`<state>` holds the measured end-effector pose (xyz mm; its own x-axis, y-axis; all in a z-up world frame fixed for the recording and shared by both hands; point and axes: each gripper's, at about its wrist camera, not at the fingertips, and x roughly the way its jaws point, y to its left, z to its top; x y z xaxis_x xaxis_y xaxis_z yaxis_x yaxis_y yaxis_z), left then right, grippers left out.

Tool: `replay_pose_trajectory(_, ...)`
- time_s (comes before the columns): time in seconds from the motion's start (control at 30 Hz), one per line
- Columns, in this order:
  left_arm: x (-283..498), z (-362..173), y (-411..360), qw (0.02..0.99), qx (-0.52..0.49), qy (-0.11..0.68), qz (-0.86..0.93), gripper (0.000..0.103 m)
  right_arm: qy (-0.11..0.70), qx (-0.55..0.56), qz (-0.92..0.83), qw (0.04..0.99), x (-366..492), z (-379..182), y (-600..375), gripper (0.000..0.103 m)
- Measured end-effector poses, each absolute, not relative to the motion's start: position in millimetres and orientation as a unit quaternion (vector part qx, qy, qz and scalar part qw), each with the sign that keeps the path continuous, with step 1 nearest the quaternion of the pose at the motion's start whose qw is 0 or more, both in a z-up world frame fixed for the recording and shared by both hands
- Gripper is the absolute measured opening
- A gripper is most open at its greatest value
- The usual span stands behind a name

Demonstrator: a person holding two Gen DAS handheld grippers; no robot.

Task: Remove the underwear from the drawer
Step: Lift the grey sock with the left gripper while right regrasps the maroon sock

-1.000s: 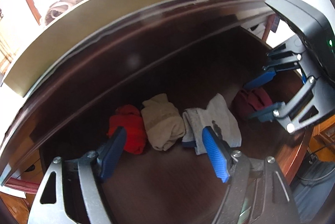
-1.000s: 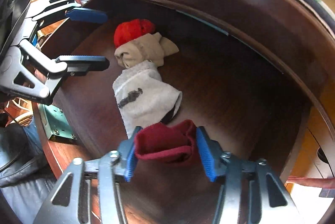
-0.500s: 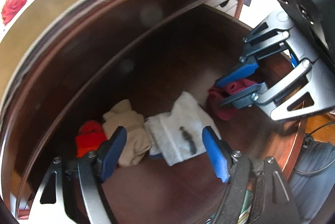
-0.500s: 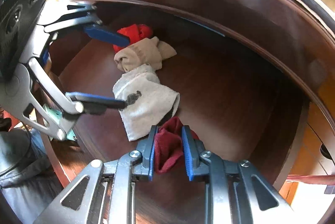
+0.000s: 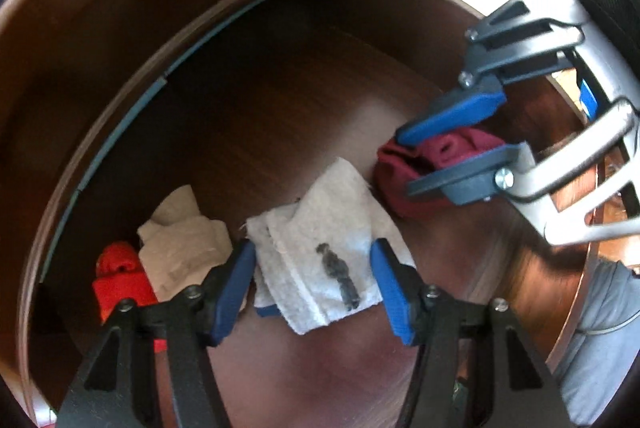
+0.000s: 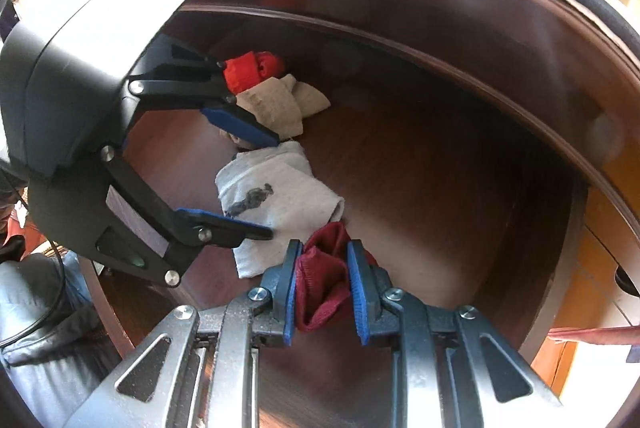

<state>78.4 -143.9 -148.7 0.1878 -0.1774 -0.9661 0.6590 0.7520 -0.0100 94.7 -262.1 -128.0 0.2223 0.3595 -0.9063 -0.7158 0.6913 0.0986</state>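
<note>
1. Since the earlier frames, you brought your left gripper (image 5: 314, 286) down over the white folded piece (image 5: 320, 260), which had sat up-frame of its fingers a second before; your right gripper (image 6: 322, 292), whose fingers had stood apart around the maroon piece (image 6: 320, 292), had pinched in on it.
2. Your left fingers were closing with the white piece between them; the blue pads (image 5: 234, 288) stood at its two edges in the lower middle of the left wrist view; whether they already pressed the cloth I could not tell.
3. Your right fingers were pressed onto the maroon piece, bunching it between the pads in the lower middle of the right wrist view; in the left wrist view the same grip showed at centre right (image 5: 452, 158).
4. All four pieces of underwear were inside the dark wooden drawer (image 6: 440, 188); in the left wrist view they ran from lower left to centre right: the red piece (image 5: 120, 280), the beige piece (image 5: 180, 244) touching it, the white piece, then the maroon one.
5. The white piece carried a dark printed mark (image 5: 338, 274) on its top face; its corner lay against the maroon piece.
</note>
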Motion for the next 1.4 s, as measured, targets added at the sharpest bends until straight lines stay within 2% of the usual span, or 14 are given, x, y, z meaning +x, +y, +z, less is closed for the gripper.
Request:
replay_pose_trajectory(0.07, 83.5, -153.4, -144.3, 0.736, 0.208, 0.582, -0.275, 0.055, 0.518, -0.177, 0.353, 0.759, 95.7, -129.8, -260.0, 0.025)
replay_pose_trajectory(0.1, 84.5, -156.0, -145.9, 0.732, 0.212, 0.586, -0.273, 0.047, 0.520, -0.178, 0.353, 0.757, 96.1, -130.6, -259.2, 0.025)
replay_pose_trajectory(0.17, 85.1, -156.8, -149.5, 0.731, 0.222, 0.585, -0.271, 0.041, 0.522, -0.175, 0.353, 0.756, 97.1, -131.1, -259.1, 0.025)
replay_pose_trajectory(0.23, 83.6, -156.6, -153.9, 0.732, 0.233, 0.580, -0.273, 0.028, 0.522, -0.174, 0.353, 0.757, 98.0, -131.3, -258.7, 0.025)
replay_pose_trajectory(0.33, 81.5, -151.5, -156.6, 0.747, 0.249, 0.561, -0.255, 0.019, 0.515, -0.176, 0.353, 0.761, 99.1, -130.4, -259.1, 0.025)
replay_pose_trajectory(0.83, 45.7, -104.3, -128.9, 0.840, 0.214, 0.453, -0.208, 0.017, 0.426, -0.156, 0.388, 0.802, 70.9, -105.7, -272.3, 0.023)
replay_pose_trajectory(1.4, 12.6, -81.0, -98.9, 0.904, 0.177, 0.361, -0.144, 0.017, 0.304, -0.114, 0.411, 0.852, 45.3, -83.0, -296.5, 0.023)
